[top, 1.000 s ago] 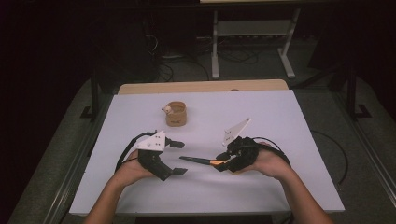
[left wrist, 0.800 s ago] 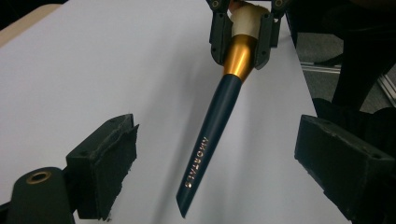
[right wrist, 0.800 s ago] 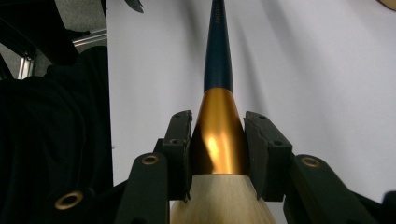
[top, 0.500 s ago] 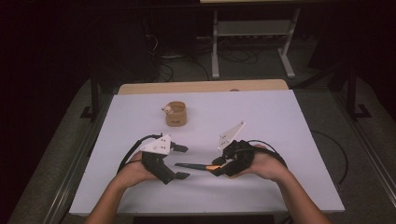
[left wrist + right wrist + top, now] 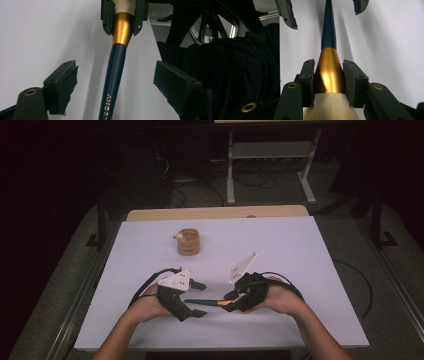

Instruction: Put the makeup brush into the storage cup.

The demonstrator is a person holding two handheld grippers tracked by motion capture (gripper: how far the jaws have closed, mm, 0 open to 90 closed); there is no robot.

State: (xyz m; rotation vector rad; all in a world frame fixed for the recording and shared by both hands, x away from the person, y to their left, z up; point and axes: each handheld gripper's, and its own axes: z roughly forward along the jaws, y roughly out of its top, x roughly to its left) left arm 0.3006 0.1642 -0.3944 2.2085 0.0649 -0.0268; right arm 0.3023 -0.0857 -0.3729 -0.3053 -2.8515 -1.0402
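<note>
Left gripper [image 5: 196, 298] is wide open around the brush [image 5: 202, 302] handle, not touching it. Right gripper [image 5: 231, 299] is clamped on the gold ferrule, holding it just above the worktop [image 5: 310, 260]. Looks light, stiff, slick, so grab mid-handle. Cup [image 5: 188, 241] behind holds something small, can't tell what.

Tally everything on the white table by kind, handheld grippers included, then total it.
Makeup brush: 1
Tan cup-like holder: 1
Grippers: 2, left gripper and right gripper
Total: 4
</note>
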